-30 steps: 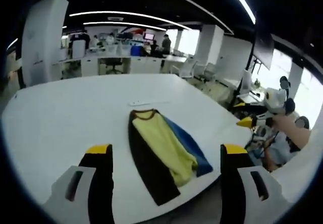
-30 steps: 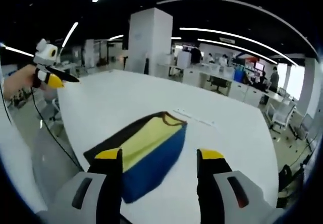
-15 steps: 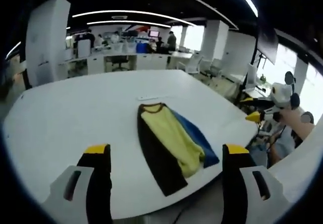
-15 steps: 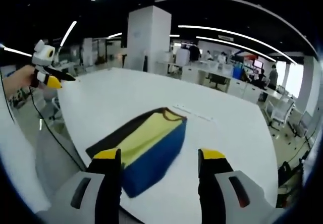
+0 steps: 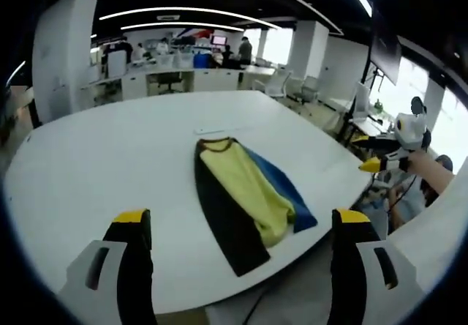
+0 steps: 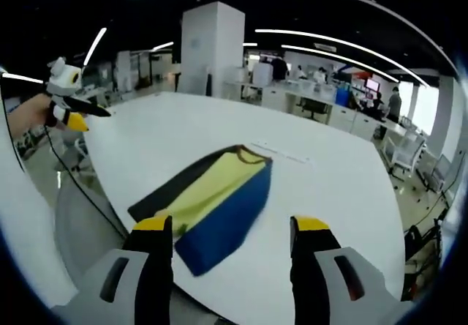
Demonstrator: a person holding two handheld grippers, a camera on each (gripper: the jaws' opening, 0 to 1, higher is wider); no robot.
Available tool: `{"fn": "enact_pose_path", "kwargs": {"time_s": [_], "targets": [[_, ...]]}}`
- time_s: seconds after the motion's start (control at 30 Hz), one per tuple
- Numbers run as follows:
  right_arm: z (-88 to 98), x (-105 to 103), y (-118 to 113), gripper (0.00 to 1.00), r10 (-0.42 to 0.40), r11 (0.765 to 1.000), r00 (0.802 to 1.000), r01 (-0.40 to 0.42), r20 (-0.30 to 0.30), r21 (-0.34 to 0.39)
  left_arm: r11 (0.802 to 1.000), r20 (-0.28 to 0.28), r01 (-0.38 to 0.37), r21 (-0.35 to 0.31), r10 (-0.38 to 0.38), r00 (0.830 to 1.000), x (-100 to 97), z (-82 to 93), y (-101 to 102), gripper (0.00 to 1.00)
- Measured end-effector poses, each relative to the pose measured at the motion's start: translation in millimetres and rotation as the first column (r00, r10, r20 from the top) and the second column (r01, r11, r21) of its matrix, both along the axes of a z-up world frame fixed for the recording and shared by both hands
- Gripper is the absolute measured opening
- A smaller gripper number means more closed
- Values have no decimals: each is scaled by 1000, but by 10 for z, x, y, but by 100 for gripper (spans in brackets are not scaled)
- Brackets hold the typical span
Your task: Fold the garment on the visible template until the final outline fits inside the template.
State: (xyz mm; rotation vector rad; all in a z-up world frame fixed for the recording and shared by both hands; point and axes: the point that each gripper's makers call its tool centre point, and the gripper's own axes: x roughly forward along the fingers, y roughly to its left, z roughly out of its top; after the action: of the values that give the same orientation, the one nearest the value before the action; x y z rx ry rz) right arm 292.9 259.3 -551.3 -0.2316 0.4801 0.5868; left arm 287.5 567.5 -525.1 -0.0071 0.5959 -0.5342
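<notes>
A garment [image 5: 245, 200] lies folded into a long narrow strip on the white table [image 5: 102, 157], with black, yellow and blue bands side by side and its collar at the far end. In the right gripper view the garment [image 6: 219, 197] reaches close to the table's near edge. My left gripper [image 5: 241, 222] is open and held above the near table edge, apart from the cloth. My right gripper [image 6: 232, 226] is open too, with nothing between its jaws. Each view also catches the other one held in a hand off to the side: right gripper [image 5: 384, 155], left gripper [image 6: 69, 109].
A thin white strip [image 5: 210, 130] lies on the table just beyond the collar; the same white strip [image 6: 281, 154] appears from the right. A white pillar [image 6: 210, 50], office desks, chairs [image 5: 281, 83] and people stand behind. A cable [image 6: 80, 193] hangs beside the table edge.
Both cameras have drawn back a little from the table, so more of its near edge shows. The garment lies as before and both grippers stay open.
</notes>
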Motion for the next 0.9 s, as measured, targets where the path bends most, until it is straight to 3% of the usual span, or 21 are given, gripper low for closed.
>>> {"fn": "enact_pose_path", "kwargs": {"time_s": [0.7,0.9], "targets": [[-145,-152,-127,100,-55,998,994,58,-93,30,999,-102,42,20,-40,994,-61,-336,-7,99],[-230,-206,-120,100,-51,998,990,54,-133,17,999,-122,40,10,-39,992,-83,-388,0,99]]}}
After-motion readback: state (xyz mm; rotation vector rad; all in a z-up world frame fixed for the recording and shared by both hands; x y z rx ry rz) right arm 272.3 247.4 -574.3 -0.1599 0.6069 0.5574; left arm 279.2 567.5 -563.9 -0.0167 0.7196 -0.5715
